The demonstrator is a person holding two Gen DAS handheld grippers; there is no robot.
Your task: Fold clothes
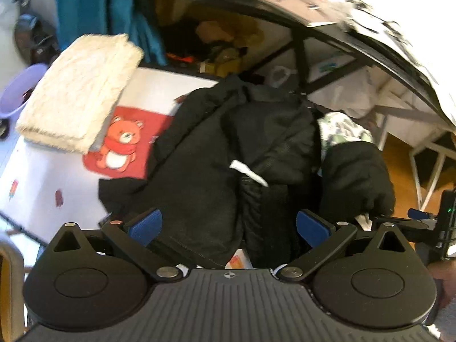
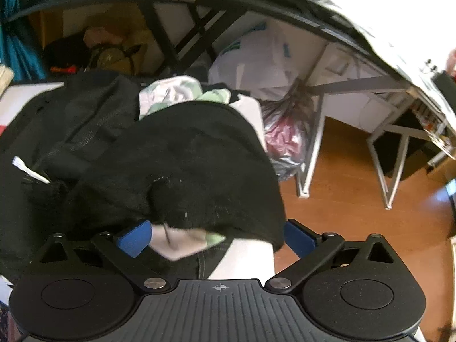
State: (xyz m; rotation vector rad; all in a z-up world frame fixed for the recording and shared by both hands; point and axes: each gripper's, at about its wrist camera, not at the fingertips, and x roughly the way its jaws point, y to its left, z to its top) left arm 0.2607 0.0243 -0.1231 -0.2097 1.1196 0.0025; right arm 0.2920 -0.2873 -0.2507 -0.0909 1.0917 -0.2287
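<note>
A heap of black clothes lies on the white table cover (image 1: pixel 51 176) with a red bear print. In the left wrist view a black zip jacket (image 1: pixel 228 142) with a white tag (image 1: pixel 248 172) fills the middle. My left gripper (image 1: pixel 228 228) is open, its blue pads (image 1: pixel 145 226) standing on either side of the jacket's near hem. A black fuzzy garment (image 2: pixel 185 165) lies at the table's right edge over a green-and-white patterned cloth (image 2: pixel 176 94). My right gripper (image 2: pixel 216 236) is open, with the fuzzy garment's near edge between its jaws. A folded cream fluffy garment (image 1: pixel 79 91) rests at the far left.
A purple basin (image 1: pixel 17 91) stands left of the table. Behind it is a black desk (image 1: pixel 285 8) with bags underneath and a teal curtain (image 1: pixel 85 5). To the right are a wooden floor (image 2: pixel 356 199), white table legs (image 2: pixel 313 142) and a stuffed plastic bag (image 2: pixel 285 136).
</note>
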